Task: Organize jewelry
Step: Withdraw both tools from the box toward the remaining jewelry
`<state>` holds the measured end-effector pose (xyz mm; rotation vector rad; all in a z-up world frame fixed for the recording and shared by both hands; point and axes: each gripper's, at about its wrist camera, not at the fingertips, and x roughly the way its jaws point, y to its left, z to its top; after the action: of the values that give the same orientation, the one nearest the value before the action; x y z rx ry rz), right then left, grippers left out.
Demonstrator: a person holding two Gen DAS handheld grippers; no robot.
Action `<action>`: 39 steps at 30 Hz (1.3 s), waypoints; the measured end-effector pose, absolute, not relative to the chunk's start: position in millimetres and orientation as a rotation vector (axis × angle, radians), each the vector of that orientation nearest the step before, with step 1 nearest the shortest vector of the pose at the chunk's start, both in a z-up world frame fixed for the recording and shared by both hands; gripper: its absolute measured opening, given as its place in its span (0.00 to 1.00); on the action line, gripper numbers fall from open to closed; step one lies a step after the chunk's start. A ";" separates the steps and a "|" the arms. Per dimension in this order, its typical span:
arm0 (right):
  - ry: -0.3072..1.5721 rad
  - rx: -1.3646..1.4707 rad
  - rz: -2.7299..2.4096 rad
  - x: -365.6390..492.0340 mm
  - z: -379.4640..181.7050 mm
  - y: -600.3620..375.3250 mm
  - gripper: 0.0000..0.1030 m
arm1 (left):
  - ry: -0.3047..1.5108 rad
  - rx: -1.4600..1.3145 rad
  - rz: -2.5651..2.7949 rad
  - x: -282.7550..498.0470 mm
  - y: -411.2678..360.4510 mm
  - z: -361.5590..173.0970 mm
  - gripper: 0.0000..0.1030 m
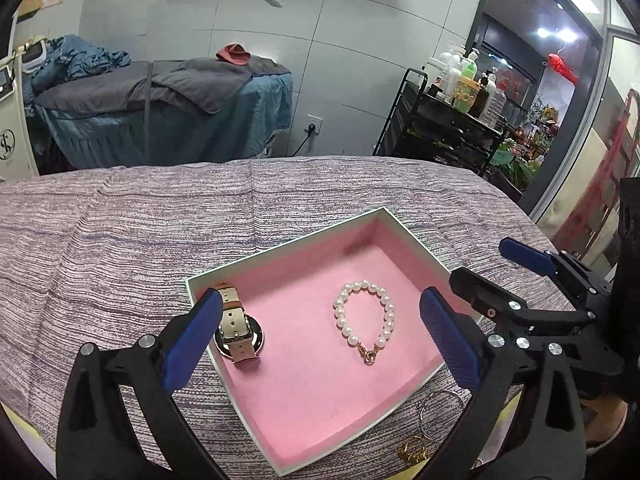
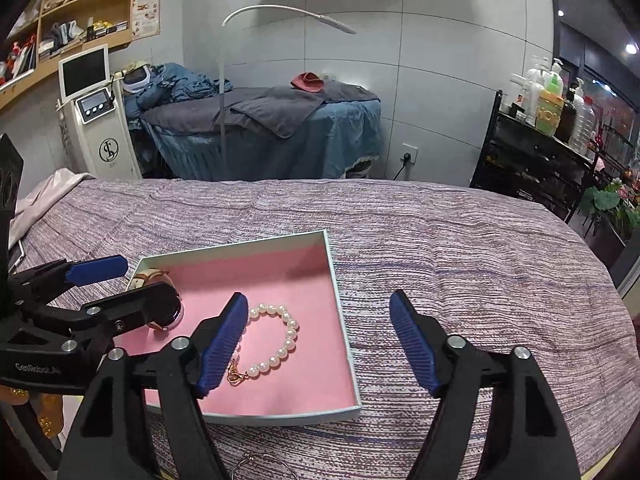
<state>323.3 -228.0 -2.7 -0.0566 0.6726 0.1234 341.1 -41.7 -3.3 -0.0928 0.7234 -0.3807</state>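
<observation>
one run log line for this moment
left gripper: open, empty | right gripper: open, empty | watch, pearl bracelet: in pink box | rings: outside box

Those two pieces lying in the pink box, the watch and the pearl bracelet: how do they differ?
The watch has a flat tan strap and a round shiny case; the bracelet is a string of white pearls with a small gold clasp. The watch lies against the box's left wall, its strap folded over the case; the bracelet lies nearer the middle, spread in an open loop. Both rest loose on the pink lining, and no hand-held gripper touches either.
</observation>
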 end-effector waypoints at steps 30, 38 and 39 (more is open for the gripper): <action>0.710 -0.152 0.232 164.3 -38.1 -225.0 0.90 | 0.784 -0.025 -0.316 183.0 -18.8 -46.2 0.94; 0.786 -0.084 0.260 142.2 -59.8 -237.4 0.85 | 0.810 0.023 -0.334 160.5 -30.2 -64.6 0.94; 0.797 -0.084 0.270 140.4 -61.6 -236.6 0.84 | 0.813 0.021 -0.341 158.6 -31.4 -66.3 0.94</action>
<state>140.4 -236.6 -61.6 -0.0836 0.7968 0.2697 158.6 -31.4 -66.3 0.0208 0.8133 -0.3406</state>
